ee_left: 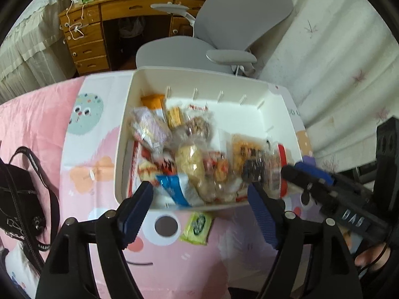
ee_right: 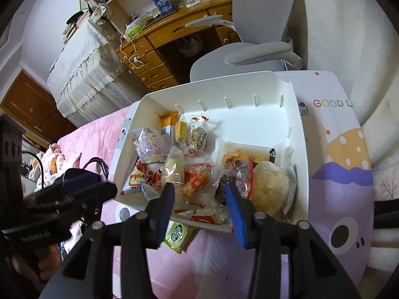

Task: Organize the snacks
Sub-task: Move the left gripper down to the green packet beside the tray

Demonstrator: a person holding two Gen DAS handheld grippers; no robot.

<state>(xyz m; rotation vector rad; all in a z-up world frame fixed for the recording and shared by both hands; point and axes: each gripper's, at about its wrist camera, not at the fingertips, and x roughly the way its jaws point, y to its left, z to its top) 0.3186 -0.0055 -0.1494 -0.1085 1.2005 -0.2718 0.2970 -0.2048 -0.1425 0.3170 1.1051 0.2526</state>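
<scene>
A white plastic bin (ee_left: 199, 79) (ee_right: 303, 134) sits on a cartoon-print mat on a pink bed and holds several wrapped snacks, among them a blue-and-white packet (ee_left: 178, 189) and a pale round bun (ee_right: 268, 182). A green snack packet (ee_left: 197, 226) (ee_right: 177, 233) lies on the mat just outside the bin's near wall. My left gripper (ee_left: 200, 196) is open and empty above the bin's near edge. My right gripper (ee_right: 199, 195) is open and empty over the near snacks. The right gripper (ee_left: 309, 177) also shows in the left wrist view, and the left gripper (ee_right: 82, 186) in the right wrist view.
A black bag with a strap (ee_left: 22, 199) lies on the bed to the left. A grey office chair (ee_left: 224, 37) and a wooden desk (ee_left: 99, 25) stand beyond the bed. A white patterned curtain (ee_left: 336, 62) hangs at the right.
</scene>
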